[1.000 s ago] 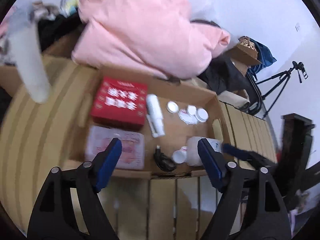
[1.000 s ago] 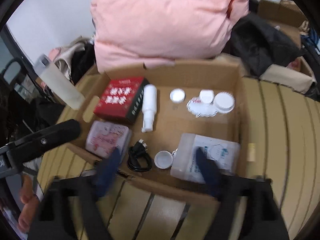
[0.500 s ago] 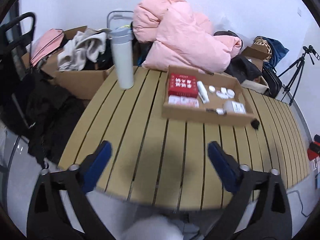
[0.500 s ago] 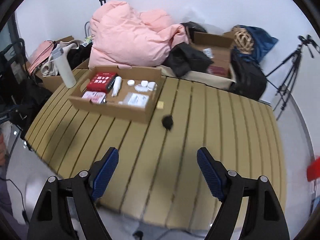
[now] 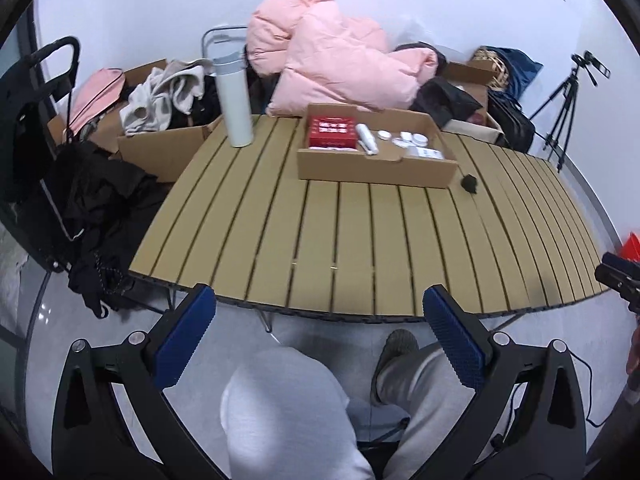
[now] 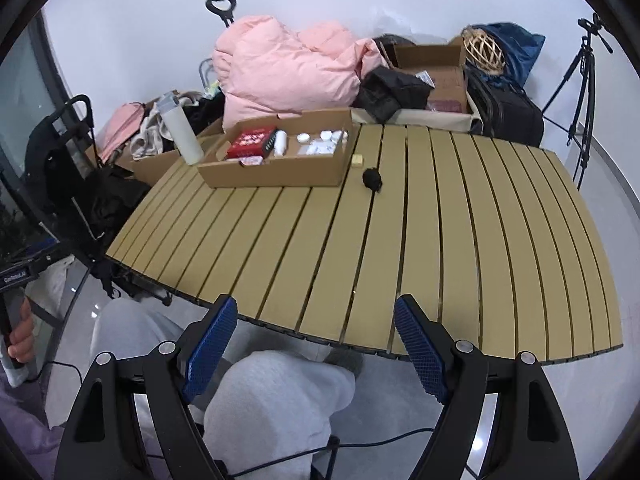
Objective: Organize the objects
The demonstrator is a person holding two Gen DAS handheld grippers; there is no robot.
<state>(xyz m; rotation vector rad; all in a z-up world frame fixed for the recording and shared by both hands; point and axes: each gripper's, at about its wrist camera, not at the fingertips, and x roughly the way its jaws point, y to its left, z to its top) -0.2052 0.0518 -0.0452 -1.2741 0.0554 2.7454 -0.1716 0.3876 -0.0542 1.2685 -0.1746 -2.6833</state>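
Note:
A shallow cardboard box (image 5: 376, 170) (image 6: 276, 174) stands at the far side of the slatted table (image 5: 360, 240) (image 6: 380, 240). In it lie a red box (image 5: 331, 132) (image 6: 252, 142), a white bottle (image 5: 366, 138) (image 6: 281, 142), several white lids (image 5: 404, 138) (image 6: 326, 136) and a white packet (image 5: 428, 153). A small black object (image 5: 469, 183) (image 6: 372, 177) and a small yellow block (image 6: 357, 160) lie on the table beside the box. My left gripper (image 5: 318, 320) and right gripper (image 6: 316, 332) are both open and empty, held off the near table edge above the person's knees.
A white tumbler (image 5: 235, 102) (image 6: 180, 130) stands on the table's far left. A pink jacket (image 5: 332, 68) (image 6: 288, 72), cardboard boxes, bags and clothes are piled behind the table. A tripod (image 5: 568, 92) (image 6: 586, 68) stands at the right. A black cart (image 5: 40, 128) is at the left.
Both grippers have pulled far back from over the box to beyond the near table edge, both empty. The box's contents look unchanged.

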